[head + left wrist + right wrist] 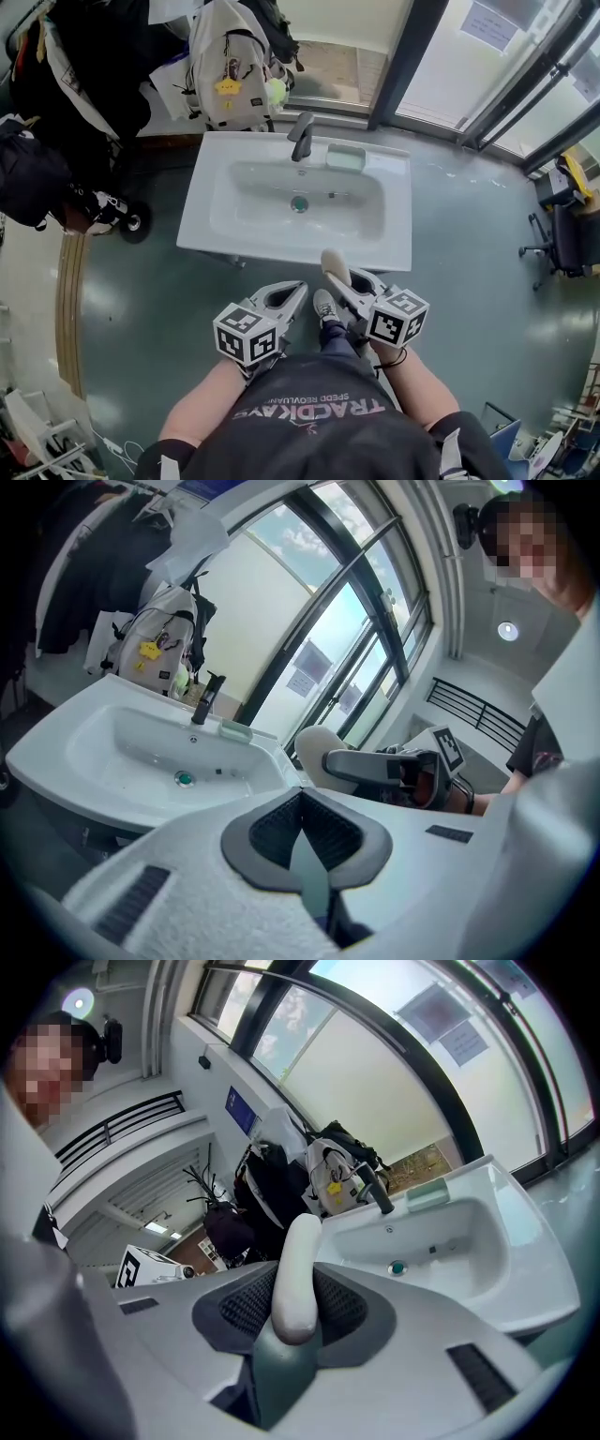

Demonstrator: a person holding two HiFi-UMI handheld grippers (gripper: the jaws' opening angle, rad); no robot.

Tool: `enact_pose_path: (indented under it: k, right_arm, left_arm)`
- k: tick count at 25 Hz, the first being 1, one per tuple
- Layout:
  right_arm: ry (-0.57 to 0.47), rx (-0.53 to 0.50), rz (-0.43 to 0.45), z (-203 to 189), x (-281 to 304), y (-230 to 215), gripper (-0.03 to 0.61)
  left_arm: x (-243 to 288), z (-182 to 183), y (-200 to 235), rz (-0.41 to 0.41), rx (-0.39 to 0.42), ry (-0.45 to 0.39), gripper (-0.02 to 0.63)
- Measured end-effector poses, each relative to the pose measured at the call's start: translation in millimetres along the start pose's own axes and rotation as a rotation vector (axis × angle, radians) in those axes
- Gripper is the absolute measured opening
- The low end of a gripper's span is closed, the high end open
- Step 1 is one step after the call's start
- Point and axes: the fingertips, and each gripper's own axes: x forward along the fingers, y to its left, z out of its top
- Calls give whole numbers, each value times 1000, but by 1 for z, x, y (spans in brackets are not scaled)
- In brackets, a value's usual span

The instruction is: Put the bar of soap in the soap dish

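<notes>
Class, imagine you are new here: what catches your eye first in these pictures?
First, the white bar of soap clamped in the right gripper, bottom centre of the head view. Then the white washbasin, with a pale green soap dish on its back rim, right of the dark tap.

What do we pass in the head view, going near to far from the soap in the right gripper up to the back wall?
bar of soap in the right gripper → drain → soap dish → backpack

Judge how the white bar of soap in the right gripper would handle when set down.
Probably stiff: the bar of soap stands unbent in the right gripper. Its smooth, rounded surface looks likely to slip. Flattish, so it should rest rather than roll.
</notes>
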Motion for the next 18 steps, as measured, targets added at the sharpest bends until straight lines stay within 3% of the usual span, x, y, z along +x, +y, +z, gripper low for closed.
enact_pose_path:
  k: [18]
  right_arm:
    - [72, -50, -39, 75, 51, -137, 115]
  left_arm:
    - [97, 36, 47, 55, -37, 53, 9]
